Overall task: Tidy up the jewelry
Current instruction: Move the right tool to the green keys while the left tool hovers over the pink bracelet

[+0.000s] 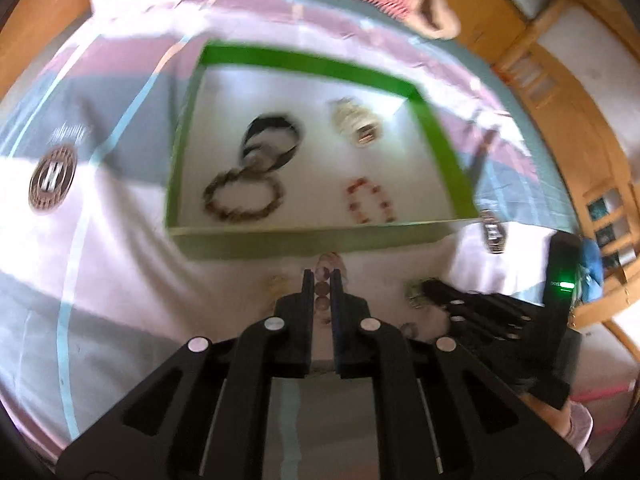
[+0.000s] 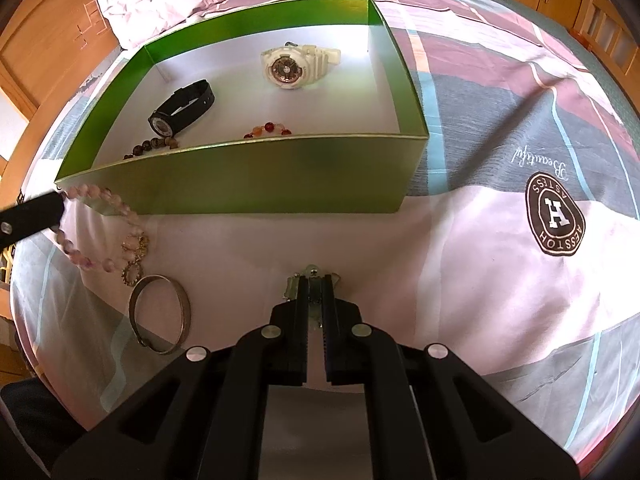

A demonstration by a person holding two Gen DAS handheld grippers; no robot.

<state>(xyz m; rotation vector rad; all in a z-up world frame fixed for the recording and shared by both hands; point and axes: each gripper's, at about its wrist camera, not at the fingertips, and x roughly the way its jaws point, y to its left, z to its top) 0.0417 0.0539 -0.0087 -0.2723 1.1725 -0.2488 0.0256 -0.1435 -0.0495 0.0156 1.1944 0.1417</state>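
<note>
Left claw point(image 1: 322, 280) grips pink bead bracelet point(image 2: 100, 232); right claw point(image 2: 316, 284) clamps small pale trinket point(image 2: 312, 270), identity unclear.

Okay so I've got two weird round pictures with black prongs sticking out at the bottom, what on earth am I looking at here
There is no robot here. A person holds a two-fingered gripper in each hand, and each gripper carries a wide-angle camera looking along its jaws, so each picture is one gripper's own view.

They work on a bed with a patterned sheet. A green box already holds a white watch, a black watch and two bead bracelets.

The left gripper is shut on a pink bead bracelet; the right-hand view shows it hanging from the jaws. The right gripper is shut on a small pale metal piece, too small to identify. A metal bangle lies on the sheet.
</note>
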